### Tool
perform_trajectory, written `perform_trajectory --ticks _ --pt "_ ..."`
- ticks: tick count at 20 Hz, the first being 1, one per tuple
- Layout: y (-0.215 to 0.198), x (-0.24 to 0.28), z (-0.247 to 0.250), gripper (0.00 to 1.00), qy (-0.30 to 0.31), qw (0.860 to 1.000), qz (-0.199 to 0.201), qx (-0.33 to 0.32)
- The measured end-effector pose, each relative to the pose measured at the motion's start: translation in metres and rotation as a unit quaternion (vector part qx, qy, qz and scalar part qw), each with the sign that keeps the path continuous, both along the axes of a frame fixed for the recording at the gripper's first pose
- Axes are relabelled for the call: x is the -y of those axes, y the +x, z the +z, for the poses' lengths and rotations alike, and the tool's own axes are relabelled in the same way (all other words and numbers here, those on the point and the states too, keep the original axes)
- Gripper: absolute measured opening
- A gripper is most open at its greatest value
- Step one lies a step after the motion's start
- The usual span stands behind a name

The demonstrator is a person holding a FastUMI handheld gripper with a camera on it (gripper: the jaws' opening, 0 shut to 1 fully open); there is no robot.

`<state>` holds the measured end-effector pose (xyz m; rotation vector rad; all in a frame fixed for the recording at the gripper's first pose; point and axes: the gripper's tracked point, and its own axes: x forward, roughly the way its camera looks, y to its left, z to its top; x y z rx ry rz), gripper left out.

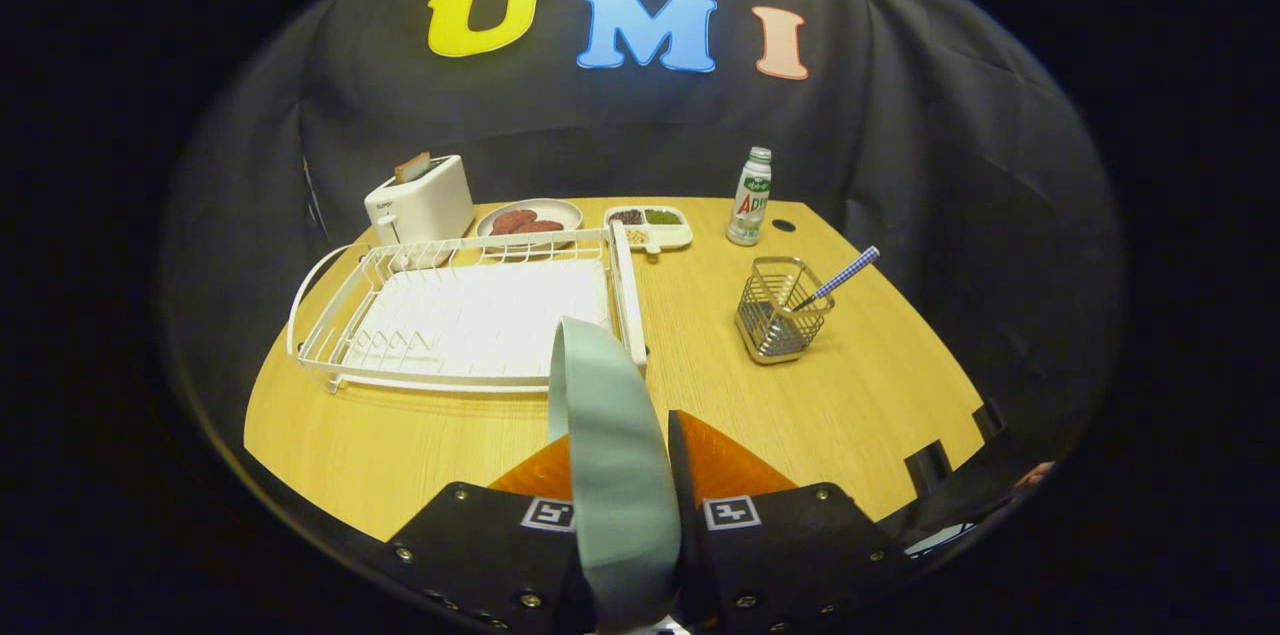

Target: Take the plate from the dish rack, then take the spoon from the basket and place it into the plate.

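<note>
My gripper (620, 475) is shut on a pale grey-green plate (605, 415), held on edge between both fingers and rising ahead of them. It hangs above the wooden table (850, 415), in front of the near right corner of the white wire dish rack (460, 315). To the right, beyond the fingers, stands a small wire basket (780, 310). A spoon with a blue checked handle (840, 280) leans out of the basket toward the right.
At the back of the table sit a white toaster (420, 200), a plate of reddish food (530, 218), a divided white tray (648, 225) and a small bottle (750, 197). A dark hole (784, 225) lies beside the bottle. Table edges run near left and right.
</note>
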<state>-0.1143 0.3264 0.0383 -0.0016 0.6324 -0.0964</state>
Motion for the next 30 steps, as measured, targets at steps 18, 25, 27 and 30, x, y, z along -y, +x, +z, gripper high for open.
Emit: perform_trajectory --ticks 18,25,27,30 --pt "-0.001 -0.045 -0.069 0.3 0.241 0.967 0.021 -0.085" --pt "-0.003 -0.065 -0.096 0.31 0.329 0.936 0.026 -0.125" --pt "-0.004 -0.063 -0.104 0.33 0.328 0.935 0.018 -0.136" --pt "-0.008 -0.058 -0.111 0.4 0.311 0.94 0.013 -0.139"
